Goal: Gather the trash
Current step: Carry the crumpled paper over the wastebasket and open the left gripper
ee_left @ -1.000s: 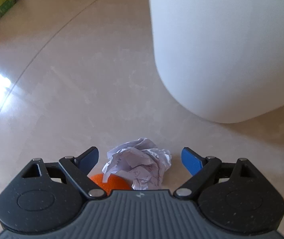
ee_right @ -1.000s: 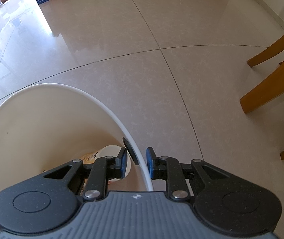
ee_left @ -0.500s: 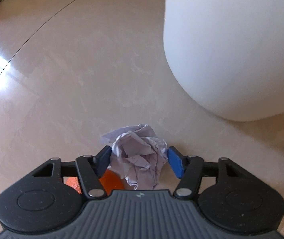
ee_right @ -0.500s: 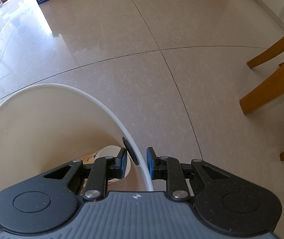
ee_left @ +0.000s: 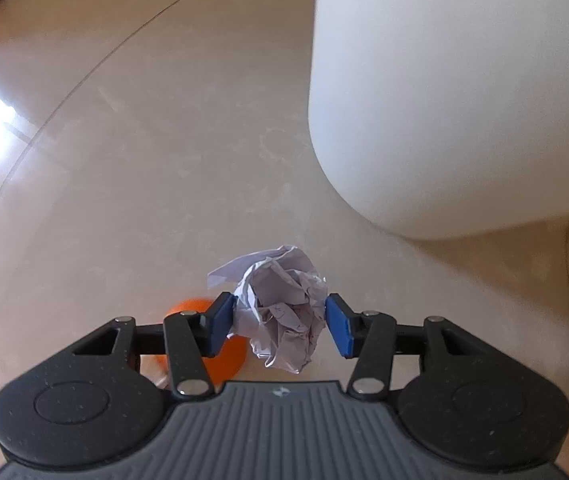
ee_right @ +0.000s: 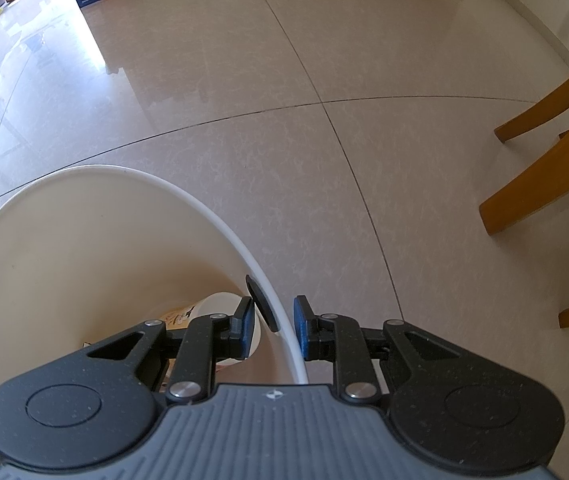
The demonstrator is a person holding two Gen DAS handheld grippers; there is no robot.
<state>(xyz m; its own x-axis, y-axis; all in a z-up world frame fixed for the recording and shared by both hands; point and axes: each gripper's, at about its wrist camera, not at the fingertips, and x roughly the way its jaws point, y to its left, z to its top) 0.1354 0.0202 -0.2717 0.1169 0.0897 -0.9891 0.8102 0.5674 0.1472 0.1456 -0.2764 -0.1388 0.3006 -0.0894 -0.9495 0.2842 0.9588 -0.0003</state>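
Crumpled paper point(ee_left: 282, 312), creased white with faint scribbles, sits between the blue pads of the left gripper point(ee_left: 280, 322), whose jaws are closing and already press its sides; it hangs clear of the glossy beige tile floor point(ee_left: 144, 160), with a smooth orange rounded object point(ee_left: 224, 354) below and the matte white bin point(ee_left: 456, 92) just beside; the right gripper point(ee_right: 273, 326) is clamped on the bin's thin curved rim point(ee_right: 220, 224); packaging point(ee_right: 188, 314) lies at the bottom; angled wooden chair legs point(ee_right: 540, 184) stand well apart.
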